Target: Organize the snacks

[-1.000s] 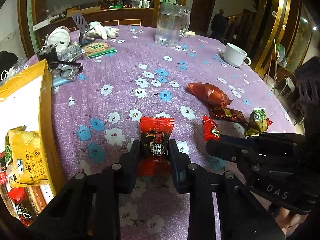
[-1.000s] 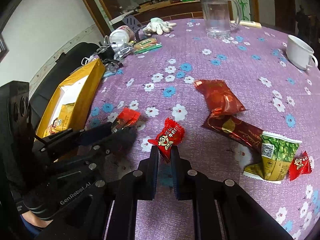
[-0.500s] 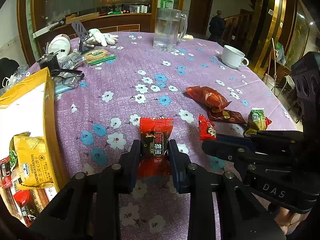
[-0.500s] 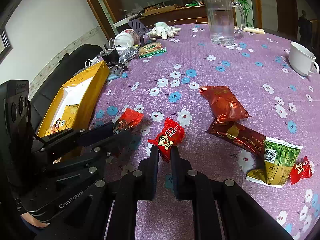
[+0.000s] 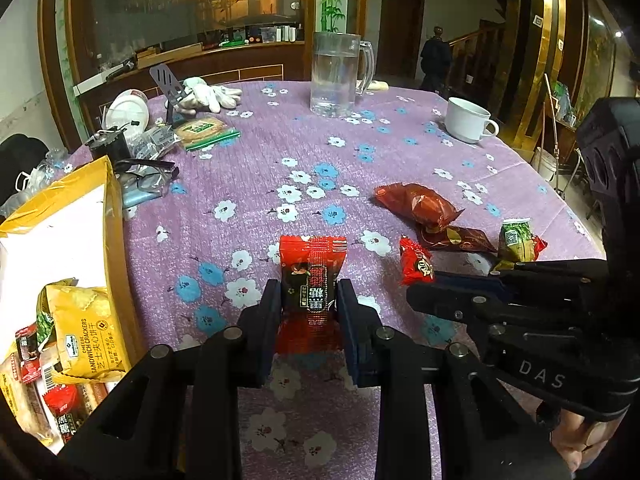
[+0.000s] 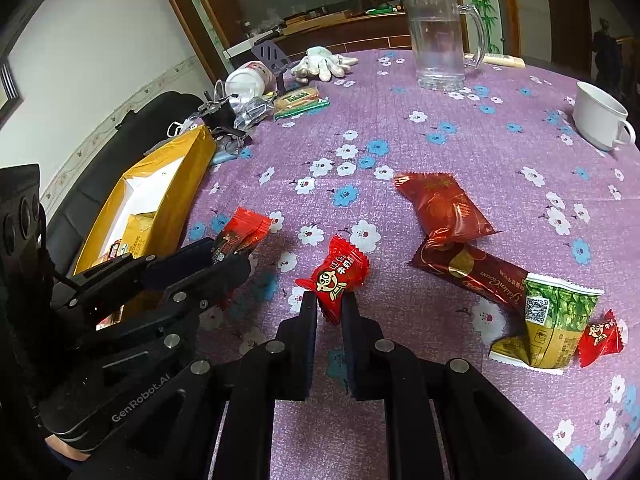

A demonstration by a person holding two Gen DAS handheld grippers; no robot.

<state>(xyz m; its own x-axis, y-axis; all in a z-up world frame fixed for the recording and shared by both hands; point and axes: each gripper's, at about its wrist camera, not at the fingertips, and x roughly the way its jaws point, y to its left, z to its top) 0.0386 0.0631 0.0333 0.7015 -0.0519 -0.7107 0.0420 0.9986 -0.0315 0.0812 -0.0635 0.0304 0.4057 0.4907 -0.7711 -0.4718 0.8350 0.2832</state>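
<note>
Left gripper (image 5: 308, 300) fingers clamp red-black foil snack packet (image 5: 311, 280) — long axis pointing away toward glass mug (image 5: 340, 74); right gripper (image 6: 330, 312) fingers pinch small red cartoon-face candy (image 6: 334, 274) — both unchanged.

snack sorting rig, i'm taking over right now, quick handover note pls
Left gripper: shut on a red-and-black snack packet, above the tablecloth.
Right gripper: shut on a small red candy.
Yellow box on the left already holds cracker packs and other snacks.
Left on the table: red pouch, brown bar, green packet, second red candy.
Next, probably: drop both held items into the box.
</note>
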